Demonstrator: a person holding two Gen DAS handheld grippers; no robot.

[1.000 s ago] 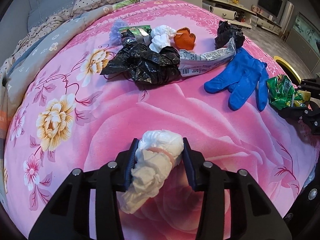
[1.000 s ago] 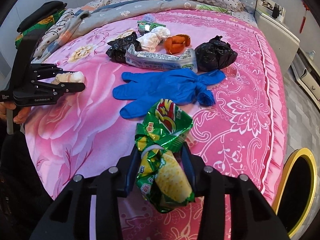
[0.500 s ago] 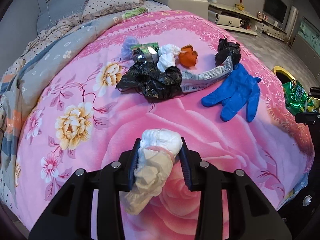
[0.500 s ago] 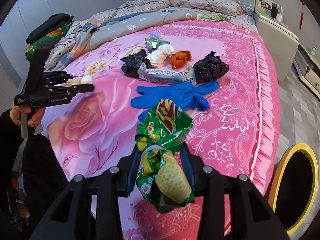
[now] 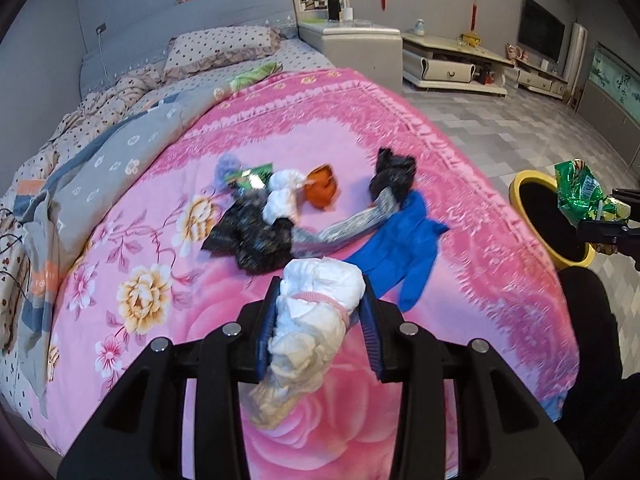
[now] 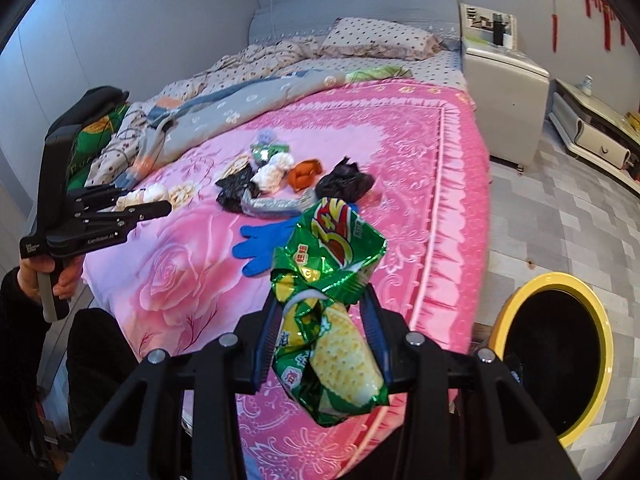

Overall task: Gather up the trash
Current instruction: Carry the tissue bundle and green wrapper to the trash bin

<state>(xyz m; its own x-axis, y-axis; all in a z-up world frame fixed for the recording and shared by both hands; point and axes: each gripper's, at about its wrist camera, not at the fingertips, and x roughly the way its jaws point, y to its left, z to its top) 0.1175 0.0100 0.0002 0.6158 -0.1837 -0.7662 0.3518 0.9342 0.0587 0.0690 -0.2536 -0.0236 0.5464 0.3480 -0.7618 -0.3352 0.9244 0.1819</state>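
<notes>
pink floral bedspread (image 5: 132, 264); blue glove (image 5: 404, 248); green/yellow snack wrapper (image 6: 328, 312); white wad (image 5: 316, 320); black bin (image 6: 556, 344) w/ yellow rim; polka-dot pillow (image 5: 216, 50).

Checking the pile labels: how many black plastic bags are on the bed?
2. One black plastic bag lies at the pile's left front, one at its right rear above the blue glove. More may be buried.

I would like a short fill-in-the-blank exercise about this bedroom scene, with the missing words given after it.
1. The left gripper is shut on a crumpled ____ wad.
2. The right gripper holds a green snack ____.
3. The trash bin on the floor has a ____ rim.
4. A ____ rubber glove lies on the pink bedspread.

Missing words: white; wrapper; yellow; blue
</notes>
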